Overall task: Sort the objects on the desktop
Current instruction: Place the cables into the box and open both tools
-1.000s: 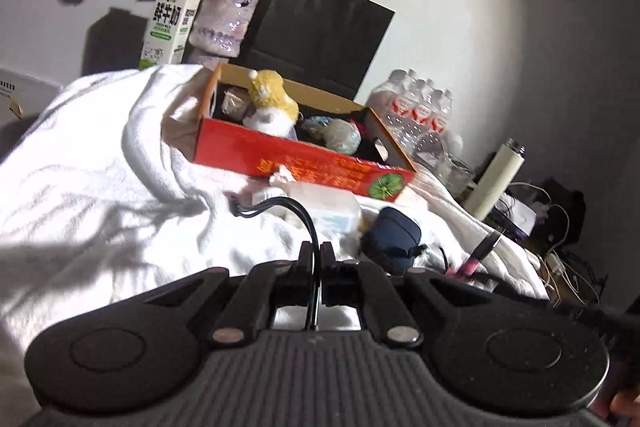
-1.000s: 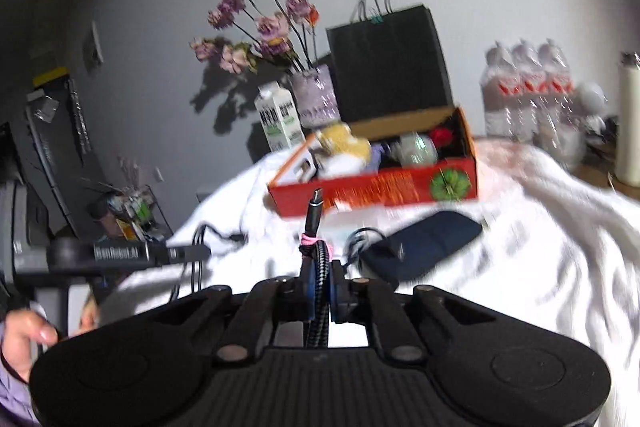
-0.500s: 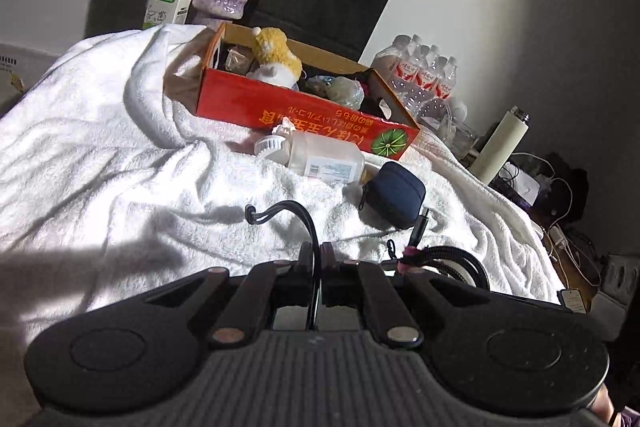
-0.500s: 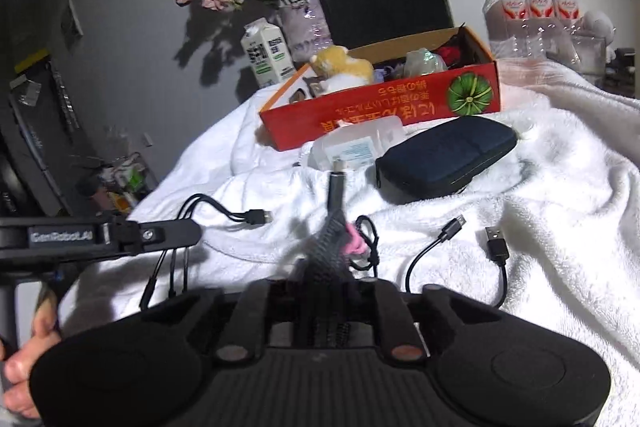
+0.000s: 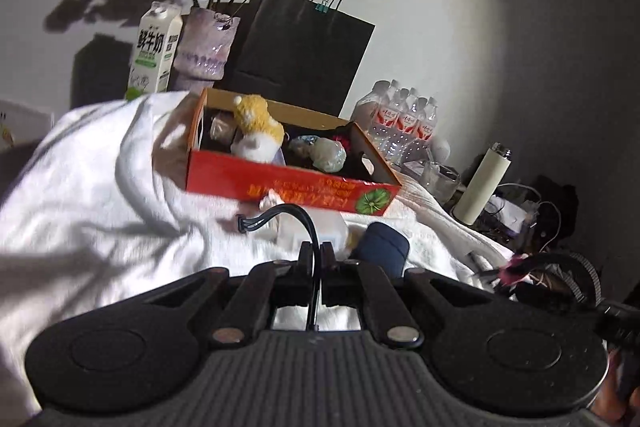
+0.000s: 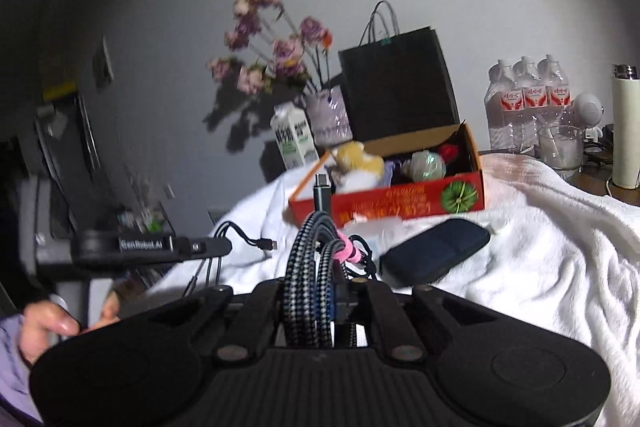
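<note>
Item: right gripper (image 6: 320,267) pinching braided cable (image 6: 308,283) upright, left gripper (image 5: 316,259) pinching thin black cable (image 5: 298,215), both hovering above the towel, red box (image 6: 404,205) lying ahead, long axis crosswise, neither gripper clearly nearer.

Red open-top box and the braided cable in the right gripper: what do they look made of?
The red open-top box looks like printed cardboard: brown raw inner walls, glossy red outside. The braided cable, clamped in the right gripper, shows a black-and-white woven sheath, probably nylon or fabric, ending in a smooth dark plug, metal or plastic.
</note>
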`<action>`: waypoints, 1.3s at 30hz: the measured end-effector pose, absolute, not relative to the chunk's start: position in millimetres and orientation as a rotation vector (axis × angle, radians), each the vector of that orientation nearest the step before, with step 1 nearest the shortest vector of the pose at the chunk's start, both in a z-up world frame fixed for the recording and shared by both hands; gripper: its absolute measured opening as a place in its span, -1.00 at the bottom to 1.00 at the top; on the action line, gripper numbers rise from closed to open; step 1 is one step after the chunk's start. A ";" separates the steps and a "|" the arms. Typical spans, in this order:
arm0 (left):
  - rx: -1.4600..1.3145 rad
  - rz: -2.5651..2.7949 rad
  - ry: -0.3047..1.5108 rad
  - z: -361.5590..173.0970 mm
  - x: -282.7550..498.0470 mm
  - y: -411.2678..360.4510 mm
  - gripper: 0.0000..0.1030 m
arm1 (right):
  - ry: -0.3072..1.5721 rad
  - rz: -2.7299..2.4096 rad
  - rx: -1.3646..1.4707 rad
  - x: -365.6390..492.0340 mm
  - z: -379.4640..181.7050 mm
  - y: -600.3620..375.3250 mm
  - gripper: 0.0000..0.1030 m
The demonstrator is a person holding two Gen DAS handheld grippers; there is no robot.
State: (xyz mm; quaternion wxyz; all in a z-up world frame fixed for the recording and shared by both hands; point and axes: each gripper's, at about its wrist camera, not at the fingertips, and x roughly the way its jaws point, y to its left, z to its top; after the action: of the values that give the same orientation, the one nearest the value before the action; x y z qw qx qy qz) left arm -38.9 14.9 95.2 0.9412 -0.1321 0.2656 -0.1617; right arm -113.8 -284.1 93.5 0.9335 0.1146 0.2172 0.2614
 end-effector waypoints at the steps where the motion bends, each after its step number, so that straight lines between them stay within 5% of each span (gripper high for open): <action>1: -0.272 -0.348 0.546 100.7 -29.9 15.6 -0.92 | 0.437 0.527 0.238 -107.0 97.7 -287.7 -0.91; 10: -0.255 -0.494 0.557 158.8 115.8 -18.4 -0.92 | 0.415 0.427 0.163 52.6 131.6 -269.9 -0.91; 18: -0.297 -0.475 0.656 116.4 262.2 -48.9 -0.92 | 0.577 0.425 0.271 230.7 113.9 -237.2 -0.91; 24: -0.237 -0.405 0.662 88.2 310.1 -49.1 -0.34 | 0.689 0.326 0.159 316.1 88.7 -215.4 -0.84; 26: -0.196 -0.381 0.608 97.9 305.0 -42.1 0.08 | 0.722 0.298 0.111 331.5 82.7 -211.3 -0.80; 29: -0.154 -0.337 0.573 112.9 297.4 -28.3 0.20 | 0.723 0.316 0.115 336.2 85.3 -214.0 -0.27; 31: -0.126 -0.280 0.581 119.3 293.3 -20.2 0.21 | 0.681 0.337 0.140 329.2 94.8 -215.4 0.42; 39: 0.024 -0.164 0.633 136.2 255.2 -18.6 0.20 | 0.608 0.356 0.068 280.5 138.6 -210.3 0.48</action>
State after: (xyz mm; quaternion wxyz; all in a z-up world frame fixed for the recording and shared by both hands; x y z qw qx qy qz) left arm 255.2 -18.6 136.2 0.9470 0.0117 0.3107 -0.0805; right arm 280.5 -210.3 138.6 0.9381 0.0332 0.2975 0.1741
